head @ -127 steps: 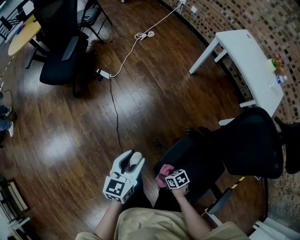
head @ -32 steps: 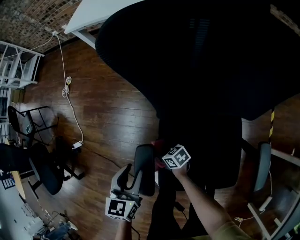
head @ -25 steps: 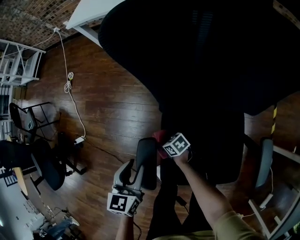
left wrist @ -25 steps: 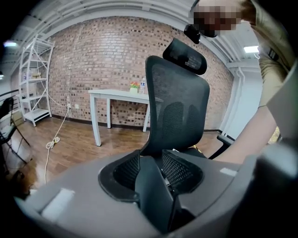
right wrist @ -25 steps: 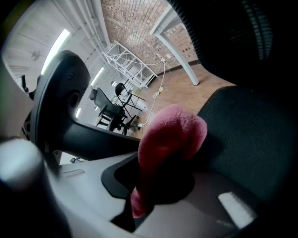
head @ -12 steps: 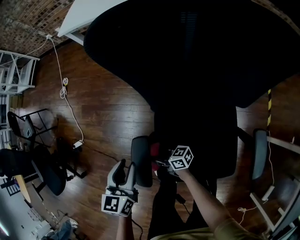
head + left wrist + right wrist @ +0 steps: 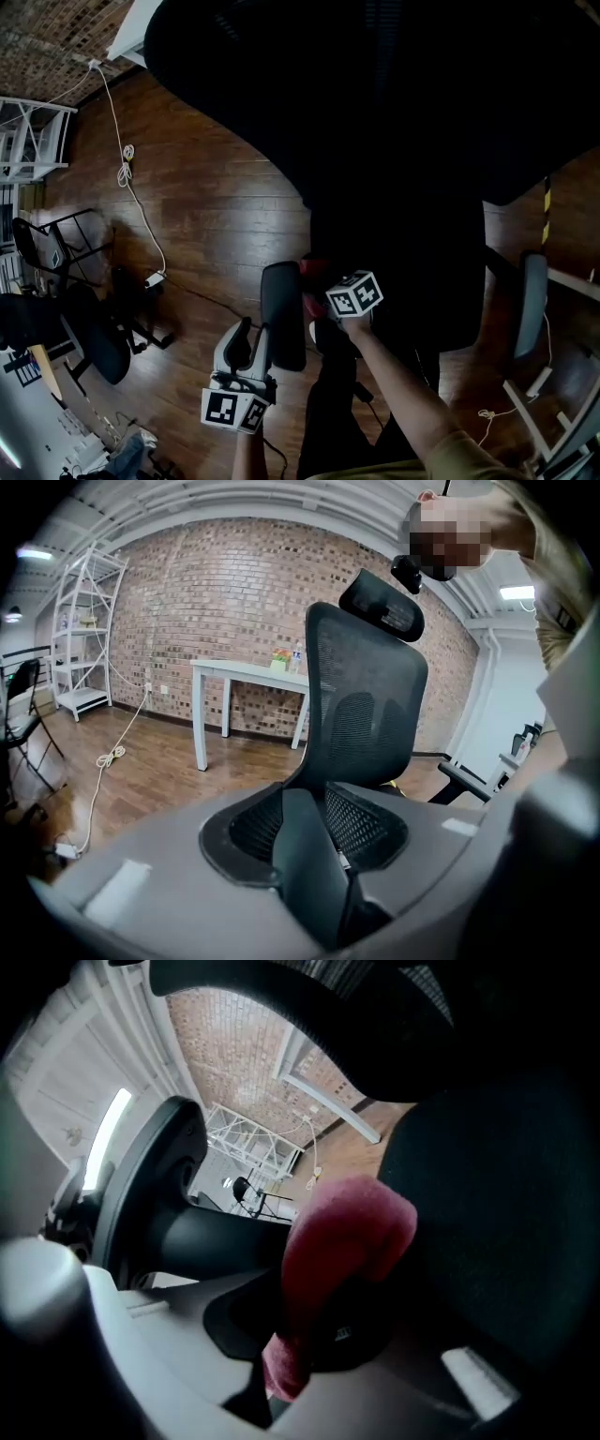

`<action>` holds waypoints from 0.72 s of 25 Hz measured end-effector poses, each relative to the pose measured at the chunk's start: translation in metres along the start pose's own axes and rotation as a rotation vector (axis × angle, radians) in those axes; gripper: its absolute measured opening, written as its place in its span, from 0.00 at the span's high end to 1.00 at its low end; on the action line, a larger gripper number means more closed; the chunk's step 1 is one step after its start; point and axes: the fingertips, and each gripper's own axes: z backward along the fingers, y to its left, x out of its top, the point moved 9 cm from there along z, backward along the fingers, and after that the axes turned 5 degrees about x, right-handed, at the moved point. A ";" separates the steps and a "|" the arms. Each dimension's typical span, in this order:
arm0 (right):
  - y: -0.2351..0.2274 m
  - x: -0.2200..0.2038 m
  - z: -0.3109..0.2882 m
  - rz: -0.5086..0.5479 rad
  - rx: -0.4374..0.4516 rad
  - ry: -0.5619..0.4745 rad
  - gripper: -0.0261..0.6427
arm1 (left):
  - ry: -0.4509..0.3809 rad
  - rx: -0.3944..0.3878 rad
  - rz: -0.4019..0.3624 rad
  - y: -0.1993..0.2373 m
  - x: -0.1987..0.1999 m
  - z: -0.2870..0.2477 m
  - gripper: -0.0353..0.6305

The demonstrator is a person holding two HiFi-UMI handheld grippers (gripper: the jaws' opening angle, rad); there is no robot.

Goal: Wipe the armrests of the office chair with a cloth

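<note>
Red cloth (image 7: 339, 1251): was clamped in R gripper (image 7: 317, 292), held just beside inner side of armrest (image 7: 283, 314); contact couldn't be told.
L gripper (image 7: 251, 339): jaws were closed on armrest's near end, pad seen edge-on betw. them.
Chair (image 7: 366, 714): black mesh, w/ headrest.
Floor (image 7: 206, 216): dark wood, crossed by white cable (image 7: 127, 169).
Table (image 7: 248, 672): white, set by brick wall (image 7: 234, 602).
</note>
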 end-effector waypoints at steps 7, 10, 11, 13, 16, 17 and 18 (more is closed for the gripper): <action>0.067 -0.019 0.011 0.205 0.363 0.130 0.87 | -0.015 -0.019 0.023 -0.009 0.006 -0.004 0.75; 0.067 -0.019 -0.005 0.204 0.342 0.195 0.87 | -0.026 -0.018 0.031 -0.011 0.006 -0.006 0.75; 0.062 -0.019 -0.009 0.195 0.319 0.210 0.87 | -0.030 -0.013 0.039 -0.011 0.006 -0.007 0.75; 0.052 -0.020 -0.014 0.167 0.265 0.227 0.87 | -0.035 0.000 0.056 -0.008 0.006 -0.007 0.75; 0.030 -0.022 -0.018 0.082 0.165 0.231 0.87 | -0.029 0.019 0.067 -0.001 0.003 -0.004 0.75; 0.020 -0.023 -0.018 0.034 0.119 0.230 0.87 | -0.027 0.022 0.071 0.001 0.001 -0.004 0.75; 0.010 -0.023 -0.019 -0.018 0.080 0.230 0.87 | -0.026 0.025 0.074 0.002 0.000 -0.003 0.75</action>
